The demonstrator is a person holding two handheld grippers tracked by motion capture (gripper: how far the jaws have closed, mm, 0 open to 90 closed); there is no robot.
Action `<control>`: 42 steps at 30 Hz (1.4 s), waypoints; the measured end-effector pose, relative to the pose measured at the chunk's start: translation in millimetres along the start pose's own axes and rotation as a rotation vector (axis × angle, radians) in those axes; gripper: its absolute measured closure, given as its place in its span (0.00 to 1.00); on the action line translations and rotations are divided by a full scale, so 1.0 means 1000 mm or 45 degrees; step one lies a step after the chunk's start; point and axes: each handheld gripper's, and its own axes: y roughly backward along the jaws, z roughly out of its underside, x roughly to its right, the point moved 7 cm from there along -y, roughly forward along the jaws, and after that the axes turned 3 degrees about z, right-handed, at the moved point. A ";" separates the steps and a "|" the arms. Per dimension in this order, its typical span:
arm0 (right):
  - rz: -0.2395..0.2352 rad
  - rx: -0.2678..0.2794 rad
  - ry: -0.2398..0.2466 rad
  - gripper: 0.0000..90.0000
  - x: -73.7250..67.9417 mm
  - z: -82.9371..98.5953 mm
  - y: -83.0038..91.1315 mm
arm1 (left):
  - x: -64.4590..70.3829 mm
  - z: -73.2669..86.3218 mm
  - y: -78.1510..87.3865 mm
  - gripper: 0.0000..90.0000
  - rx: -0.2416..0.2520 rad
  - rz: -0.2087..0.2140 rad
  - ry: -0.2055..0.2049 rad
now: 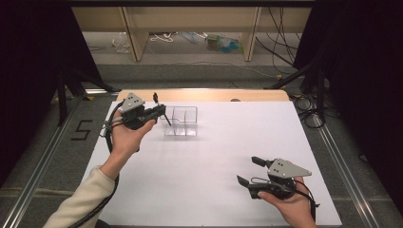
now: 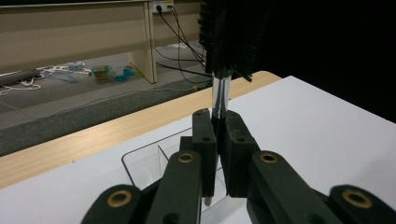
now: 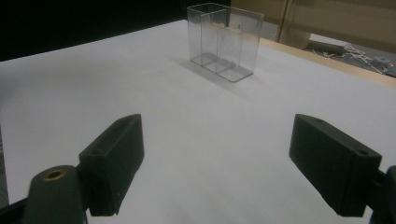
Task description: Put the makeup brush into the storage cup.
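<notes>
My left gripper [image 1: 160,112] [image 2: 217,128] is held up at the far left of the table, shut on the thin stem of a black-bristled brush [image 1: 167,119] [image 2: 220,95]. The bristle head rises above the jaws. The stem's lower end slants down toward the left side of a clear plastic divided box [image 1: 181,121] [image 2: 144,161] [image 3: 225,41] that stands on the white table top. My right gripper [image 1: 249,170] [image 3: 219,163] rests near the front right of the table, open, nothing between its fingers, and faces the box from a distance.
The white table top [image 1: 214,156] has a wooden strip [image 1: 204,95] along its far edge. Beyond it lie floor cables and litter under a wooden bench. Dark curtains and stand legs flank both sides.
</notes>
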 end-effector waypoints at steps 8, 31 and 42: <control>0.001 0.000 0.001 0.21 0.000 0.000 0.000 | 0.000 -0.003 -0.001 0.94 0.005 0.000 0.001; 0.001 -0.004 -0.001 0.21 0.000 0.000 0.000 | -0.002 -0.009 -0.003 0.94 0.018 -0.010 0.009; -0.003 -0.004 0.000 0.21 0.000 0.001 0.000 | -0.004 -0.011 -0.004 0.94 0.021 -0.019 0.012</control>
